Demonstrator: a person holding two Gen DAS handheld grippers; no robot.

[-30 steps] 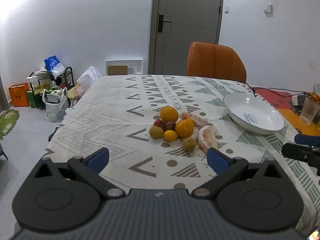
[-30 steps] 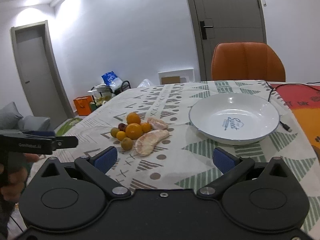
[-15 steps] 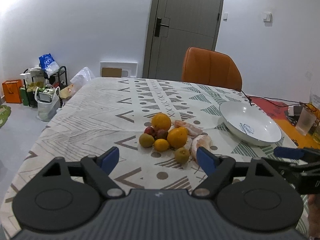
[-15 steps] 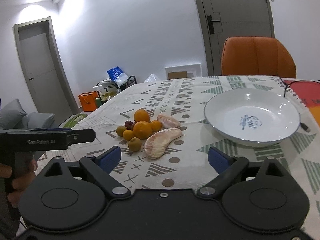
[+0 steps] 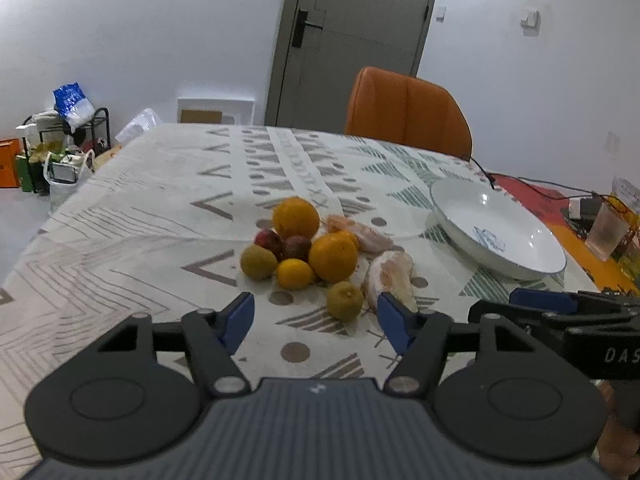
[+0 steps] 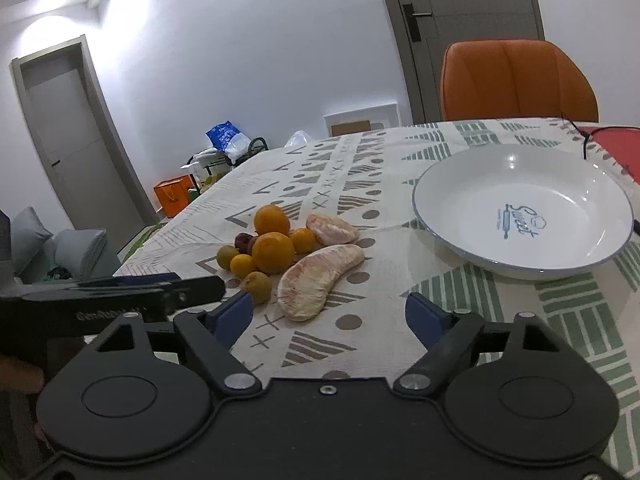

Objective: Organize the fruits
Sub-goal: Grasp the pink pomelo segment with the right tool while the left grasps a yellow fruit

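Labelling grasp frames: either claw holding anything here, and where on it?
Nothing held. Left claw and right claw are closing on air, short of the fruit pile on the table.

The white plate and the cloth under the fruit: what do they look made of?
The white plate looks like glazed ceramic: glossy, with sharp light glints, a thin blue rim and a printed logo. Enamel cannot be ruled out. The tablecloth looks like matte woven fabric, printed with grey and green shapes, with soft creases and no shine.
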